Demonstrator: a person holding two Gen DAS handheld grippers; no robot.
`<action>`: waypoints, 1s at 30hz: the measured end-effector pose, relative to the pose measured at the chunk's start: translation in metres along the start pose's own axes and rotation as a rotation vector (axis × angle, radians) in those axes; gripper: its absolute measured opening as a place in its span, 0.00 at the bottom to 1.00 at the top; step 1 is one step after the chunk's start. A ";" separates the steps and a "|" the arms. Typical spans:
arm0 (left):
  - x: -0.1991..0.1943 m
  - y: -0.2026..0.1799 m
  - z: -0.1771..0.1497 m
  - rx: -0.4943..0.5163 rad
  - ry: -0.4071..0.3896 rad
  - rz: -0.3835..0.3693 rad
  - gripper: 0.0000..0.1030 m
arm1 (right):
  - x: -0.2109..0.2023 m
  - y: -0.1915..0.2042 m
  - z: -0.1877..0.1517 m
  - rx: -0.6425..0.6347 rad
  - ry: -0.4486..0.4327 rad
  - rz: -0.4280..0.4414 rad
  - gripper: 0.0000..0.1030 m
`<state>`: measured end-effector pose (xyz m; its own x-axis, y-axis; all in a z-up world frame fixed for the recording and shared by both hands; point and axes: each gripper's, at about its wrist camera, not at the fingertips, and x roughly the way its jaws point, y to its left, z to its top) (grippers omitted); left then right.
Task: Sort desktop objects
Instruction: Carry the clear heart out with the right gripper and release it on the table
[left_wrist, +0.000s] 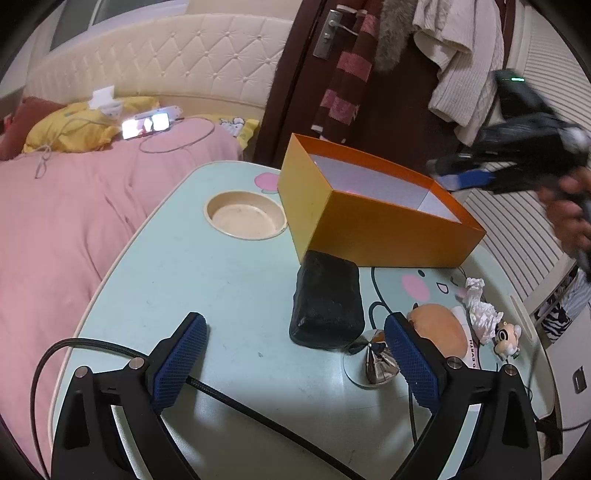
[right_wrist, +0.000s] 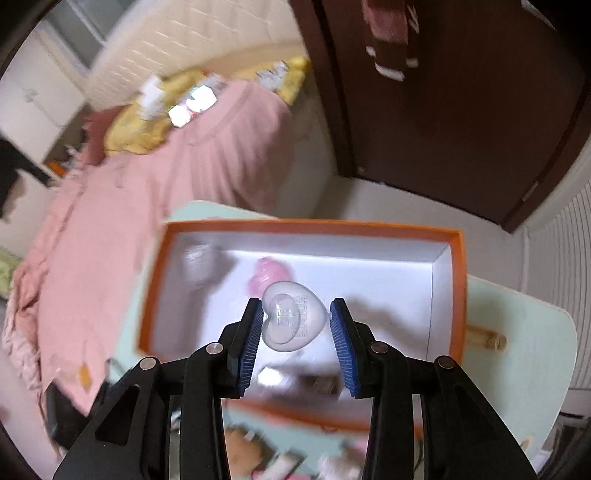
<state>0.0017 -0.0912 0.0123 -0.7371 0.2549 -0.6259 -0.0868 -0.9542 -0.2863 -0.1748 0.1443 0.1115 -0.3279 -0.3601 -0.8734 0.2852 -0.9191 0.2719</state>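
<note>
The right tool (right_wrist: 294, 325) is clamped on a clear heart-shaped case (right_wrist: 293, 319) above the open orange box (right_wrist: 448, 280), with a pink item (right_wrist: 264, 275) inside at 11 o'clock. Judged well: lower before releasing, clear of the walls. The left tool (left_wrist: 295, 354) hangs spread apart over the bench (left_wrist: 221, 295), a black pouch (left_wrist: 327, 304) at 12 o'clock.
</note>
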 end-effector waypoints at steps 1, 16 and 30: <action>0.000 0.000 0.000 0.000 0.000 0.000 0.94 | -0.011 0.005 -0.011 -0.019 -0.016 0.013 0.38; 0.000 -0.002 -0.002 0.020 -0.004 0.023 0.94 | 0.022 -0.003 -0.131 -0.140 -0.046 -0.163 0.38; -0.027 -0.014 0.037 0.064 -0.034 0.014 0.94 | -0.026 -0.012 -0.177 -0.053 -0.382 0.007 0.74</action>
<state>-0.0020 -0.0901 0.0604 -0.7611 0.2365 -0.6039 -0.1182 -0.9661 -0.2293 -0.0103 0.1932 0.0590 -0.6353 -0.4089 -0.6552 0.3312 -0.9106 0.2471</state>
